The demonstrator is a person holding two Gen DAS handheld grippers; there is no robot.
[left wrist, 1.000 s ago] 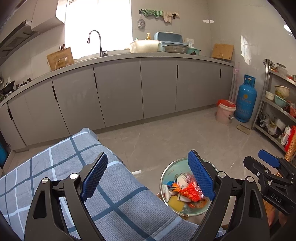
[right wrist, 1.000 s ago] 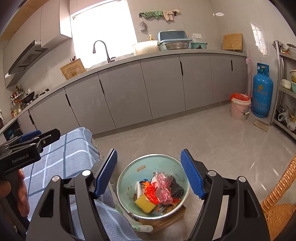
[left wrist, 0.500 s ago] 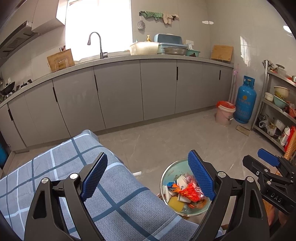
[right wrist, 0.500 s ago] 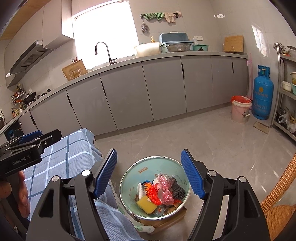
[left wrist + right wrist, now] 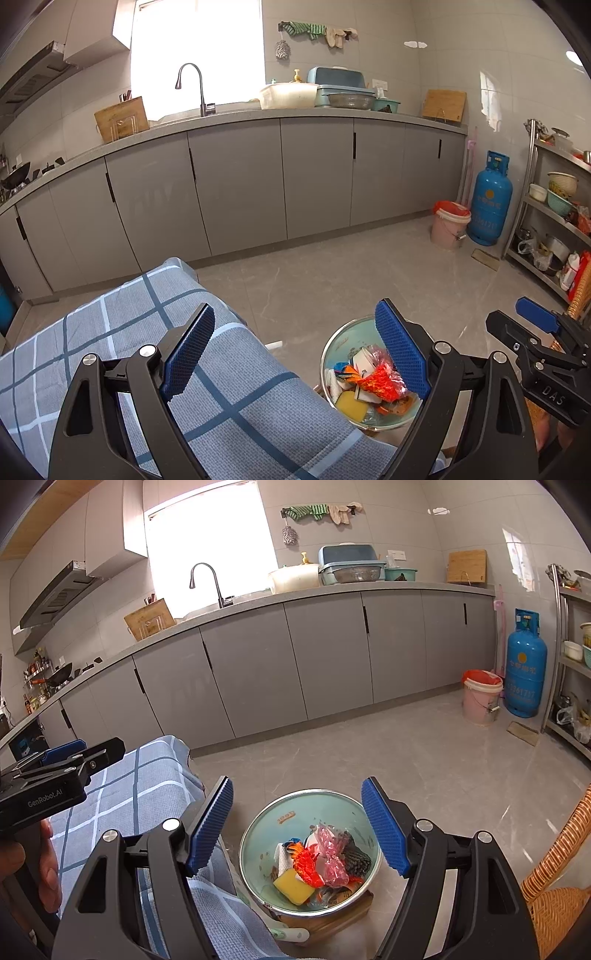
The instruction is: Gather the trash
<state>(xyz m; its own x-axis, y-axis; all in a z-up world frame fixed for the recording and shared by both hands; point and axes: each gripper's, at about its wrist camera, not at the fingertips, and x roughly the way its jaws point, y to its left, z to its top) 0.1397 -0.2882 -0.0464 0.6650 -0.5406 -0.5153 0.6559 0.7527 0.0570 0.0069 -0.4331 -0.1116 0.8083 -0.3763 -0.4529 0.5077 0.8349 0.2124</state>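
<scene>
Below, green bowl [image 5: 266, 827], crumpled wrappers [image 5: 314, 864], yellow sponge [image 5: 293, 886]

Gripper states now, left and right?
Left gripper: open, holding nothing.
Right gripper: open, holding nothing.

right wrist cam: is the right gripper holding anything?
No, the right gripper stands open with nothing between its pads, hanging above the trash bowl that holds the yellow sponge and wrappers.
</scene>
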